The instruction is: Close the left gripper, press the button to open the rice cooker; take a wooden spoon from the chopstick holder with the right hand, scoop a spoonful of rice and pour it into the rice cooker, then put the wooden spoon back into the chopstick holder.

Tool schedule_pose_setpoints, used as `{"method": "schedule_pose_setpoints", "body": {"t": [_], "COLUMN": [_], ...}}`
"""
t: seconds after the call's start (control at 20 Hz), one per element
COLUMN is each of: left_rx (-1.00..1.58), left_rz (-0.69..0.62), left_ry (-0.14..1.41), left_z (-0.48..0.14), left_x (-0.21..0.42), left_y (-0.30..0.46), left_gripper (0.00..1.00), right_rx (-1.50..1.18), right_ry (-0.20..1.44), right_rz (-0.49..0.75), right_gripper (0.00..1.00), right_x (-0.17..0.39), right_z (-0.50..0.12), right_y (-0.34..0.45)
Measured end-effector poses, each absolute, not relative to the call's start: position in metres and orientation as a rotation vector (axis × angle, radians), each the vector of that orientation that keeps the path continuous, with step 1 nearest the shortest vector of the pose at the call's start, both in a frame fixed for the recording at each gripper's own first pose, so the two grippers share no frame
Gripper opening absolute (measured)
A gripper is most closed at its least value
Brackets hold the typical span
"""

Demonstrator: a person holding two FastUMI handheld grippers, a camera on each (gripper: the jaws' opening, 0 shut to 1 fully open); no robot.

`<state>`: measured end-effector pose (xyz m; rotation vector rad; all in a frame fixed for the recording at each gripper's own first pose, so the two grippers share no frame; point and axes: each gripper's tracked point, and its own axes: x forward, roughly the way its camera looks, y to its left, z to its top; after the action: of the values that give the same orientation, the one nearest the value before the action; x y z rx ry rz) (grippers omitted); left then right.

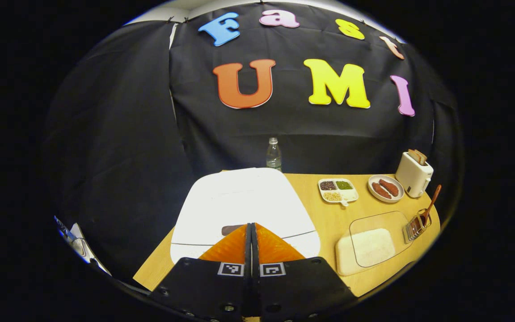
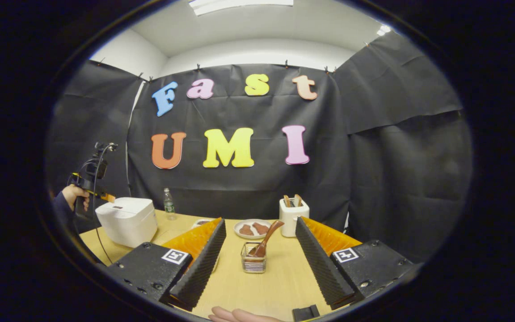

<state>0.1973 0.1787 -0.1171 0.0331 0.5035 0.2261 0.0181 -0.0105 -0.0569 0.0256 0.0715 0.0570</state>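
The white rice cooker (image 1: 244,197) stands lid down at the table's left, with a dark button (image 1: 232,230) at its front edge. My left gripper (image 1: 251,225) is shut with nothing in it, its tips right over that button; I cannot tell if they touch. In the right gripper view a hand holds the left gripper (image 2: 110,197) at the rice cooker (image 2: 128,221). My right gripper (image 2: 259,221) is open above the table, with the wire chopstick holder (image 2: 254,259) and its wooden spoon (image 2: 267,239) ahead between the fingers. A clear box of rice (image 1: 369,246) lies beside the chopstick holder (image 1: 415,226).
A divided dish of grains (image 1: 338,190), a plate of sausages (image 1: 386,188) and a toaster (image 1: 413,173) stand along the back right. A water bottle (image 1: 274,154) is behind the cooker. Part of a hand (image 2: 239,315) lies at the near table edge.
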Motion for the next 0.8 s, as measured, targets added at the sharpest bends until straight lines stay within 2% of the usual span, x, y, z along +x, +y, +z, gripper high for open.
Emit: {"method": "schedule_pose_setpoints", "body": {"t": [0.5, 0.6, 0.8], "left_rx": [0.053, 0.018, 0.032], "left_rz": [0.244, 0.243, 0.26], "left_ry": [0.53, 0.599, 0.52], "left_z": [-0.135, -0.148, -0.129], "left_x": [0.209, 0.204, 0.21], "left_y": [0.193, 0.193, 0.195], "left_gripper": [0.0, 0.0, 0.0], "right_rx": [0.04, 0.047, 0.026], "right_ry": [0.138, 0.147, 0.136], "right_rz": [0.012, 0.016, -0.001], "right_gripper": [1.0, 1.0, 1.0], "right_x": [0.036, 0.035, 0.032], "right_z": [-0.087, -0.09, -0.088], "right_y": [-0.026, -0.024, -0.032]}}
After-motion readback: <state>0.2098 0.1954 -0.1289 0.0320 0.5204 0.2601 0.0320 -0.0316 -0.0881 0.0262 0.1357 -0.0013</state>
